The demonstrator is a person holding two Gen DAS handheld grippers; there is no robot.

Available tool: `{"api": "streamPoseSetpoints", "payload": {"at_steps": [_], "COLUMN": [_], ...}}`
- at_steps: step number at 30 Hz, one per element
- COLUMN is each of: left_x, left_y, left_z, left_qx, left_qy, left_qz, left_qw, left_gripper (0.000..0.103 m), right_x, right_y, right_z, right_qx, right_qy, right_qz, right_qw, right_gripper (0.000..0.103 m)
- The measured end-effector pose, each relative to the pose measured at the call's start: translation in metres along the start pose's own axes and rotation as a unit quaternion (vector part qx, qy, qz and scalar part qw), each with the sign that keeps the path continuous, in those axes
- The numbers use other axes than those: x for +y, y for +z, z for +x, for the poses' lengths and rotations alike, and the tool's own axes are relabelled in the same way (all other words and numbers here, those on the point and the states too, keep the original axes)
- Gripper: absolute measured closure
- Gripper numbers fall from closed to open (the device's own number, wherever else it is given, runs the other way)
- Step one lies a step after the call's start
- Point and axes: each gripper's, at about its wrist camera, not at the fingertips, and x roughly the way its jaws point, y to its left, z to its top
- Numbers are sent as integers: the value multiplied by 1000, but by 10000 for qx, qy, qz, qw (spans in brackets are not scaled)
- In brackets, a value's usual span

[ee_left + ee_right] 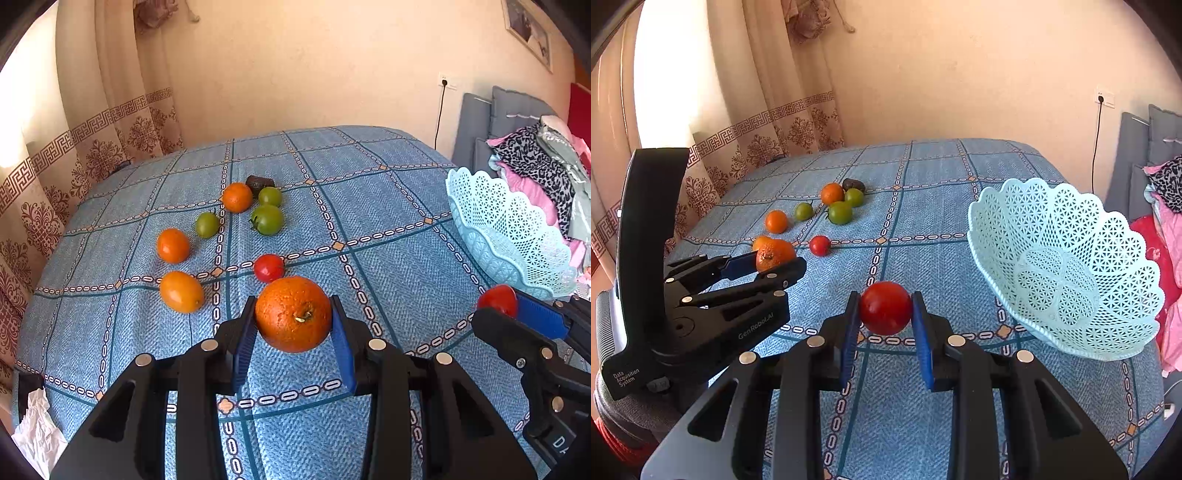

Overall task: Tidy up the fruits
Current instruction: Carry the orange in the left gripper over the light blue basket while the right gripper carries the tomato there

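Observation:
My left gripper [294, 321] is shut on a large orange [293, 314] and holds it above the blue cloth; it also shows in the right wrist view [774, 258]. My right gripper [885, 312] is shut on a red tomato [885, 307], left of the tilted light-blue basket [1063, 269]. On the cloth lie a red tomato [269, 267], three green tomatoes [266, 219], several small orange fruits [173, 245] and a dark fruit [259, 183].
The blue checked cloth [388, 266] covers a round table. The basket [506, 236] rests tilted at the table's right edge. Curtains hang at the left, a bed with piled clothes [539, 158] stands right, crumpled paper [37, 432] lies lower left.

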Motion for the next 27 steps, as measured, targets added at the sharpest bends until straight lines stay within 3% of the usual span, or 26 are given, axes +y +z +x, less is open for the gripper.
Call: {"api": "streamPoseSetpoints", "payload": {"at_steps": [12, 27], "left_x": [-44, -108], "left_y": [23, 48], "left_z": [-14, -19], "left_qx": [-317, -628], "left_qy": [-315, -739], "left_qz": [426, 966], "left_qw": [9981, 9906], "left_gripper": [65, 65], "right_x": [-48, -126], "right_y": [23, 31], "right_z": [-29, -41], "right_qx": [-461, -577], "right_qy": [-491, -1254], "right_qz": [515, 1357], "right_qw": [9964, 9811], "right_gripper": [75, 75]}}
